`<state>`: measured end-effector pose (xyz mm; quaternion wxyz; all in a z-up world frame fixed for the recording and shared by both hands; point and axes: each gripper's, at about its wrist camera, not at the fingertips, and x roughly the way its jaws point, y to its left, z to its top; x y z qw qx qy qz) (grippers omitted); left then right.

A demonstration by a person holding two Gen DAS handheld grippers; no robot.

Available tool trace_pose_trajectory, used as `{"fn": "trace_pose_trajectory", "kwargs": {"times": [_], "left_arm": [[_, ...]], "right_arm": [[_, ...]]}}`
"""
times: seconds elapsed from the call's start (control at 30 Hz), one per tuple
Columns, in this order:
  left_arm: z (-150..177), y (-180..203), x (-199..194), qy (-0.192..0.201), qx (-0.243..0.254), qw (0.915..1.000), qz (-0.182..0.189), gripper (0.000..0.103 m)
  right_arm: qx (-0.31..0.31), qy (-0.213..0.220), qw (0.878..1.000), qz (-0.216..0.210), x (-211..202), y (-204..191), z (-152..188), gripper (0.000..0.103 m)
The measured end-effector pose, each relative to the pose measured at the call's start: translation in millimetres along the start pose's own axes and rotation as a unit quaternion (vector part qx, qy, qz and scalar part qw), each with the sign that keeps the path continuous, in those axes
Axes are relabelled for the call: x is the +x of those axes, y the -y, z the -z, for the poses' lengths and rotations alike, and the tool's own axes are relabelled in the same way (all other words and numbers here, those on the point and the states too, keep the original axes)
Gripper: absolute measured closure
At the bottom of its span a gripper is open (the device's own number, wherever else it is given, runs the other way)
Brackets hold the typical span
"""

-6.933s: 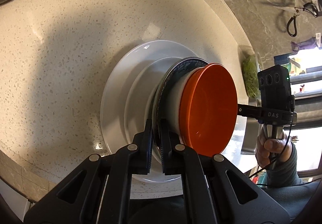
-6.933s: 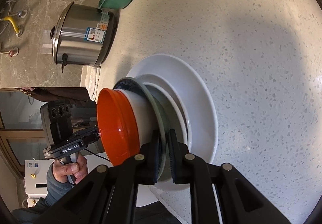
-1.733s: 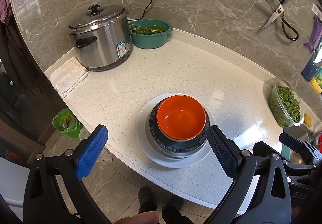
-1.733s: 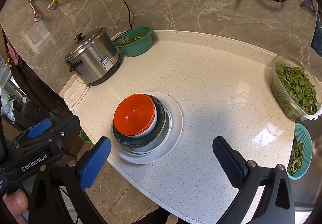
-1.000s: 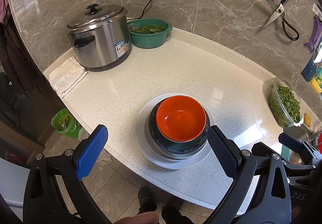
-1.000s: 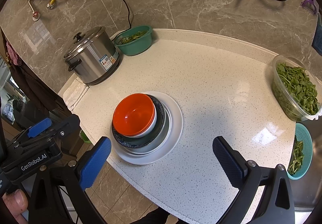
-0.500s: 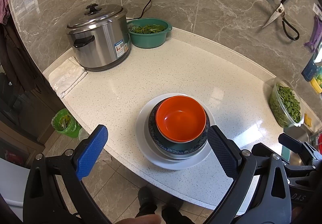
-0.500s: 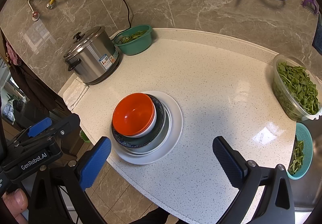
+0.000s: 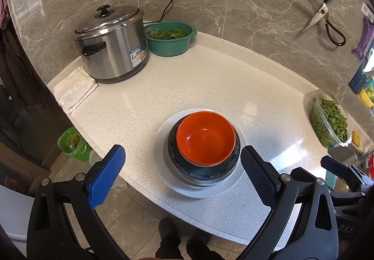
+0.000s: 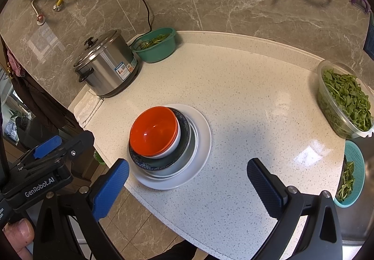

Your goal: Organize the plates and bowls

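Near the table's (image 9: 210, 77) front edge, the orange bowl (image 9: 205, 137) nests atop the plates (image 9: 163, 180), largest lowest for stability, while both grippers (image 9: 182, 171) (image 10: 187, 180) hover spread, empty.

From my remote feed I log: orange bowl (image 9: 205, 137) with white outside; dark blue patterned bowl (image 9: 203, 170) beneath; white plate (image 9: 163, 143); cream speckled countertop (image 9: 210, 77); grey veined marble wall (image 9: 245, 3); silver cooker (image 9: 112, 49), black knob; teal basin (image 9: 170, 41) of greens; blue gripper pads (image 9: 106, 176).
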<state>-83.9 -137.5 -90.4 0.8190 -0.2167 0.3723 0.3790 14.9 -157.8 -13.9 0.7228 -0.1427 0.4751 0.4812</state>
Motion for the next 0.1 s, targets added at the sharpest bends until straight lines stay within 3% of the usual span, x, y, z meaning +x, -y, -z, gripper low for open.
{"fn": "trace_pose_trajectory", "kwargs": {"times": [0.1], "left_arm": [[-1.2,2.7,-1.1,0.006,0.003,1.0,0.001,0.003]], "right_arm": [[0.001,-0.001,1.0,-0.001,0.5,1.5,0.5,0.0]]}}
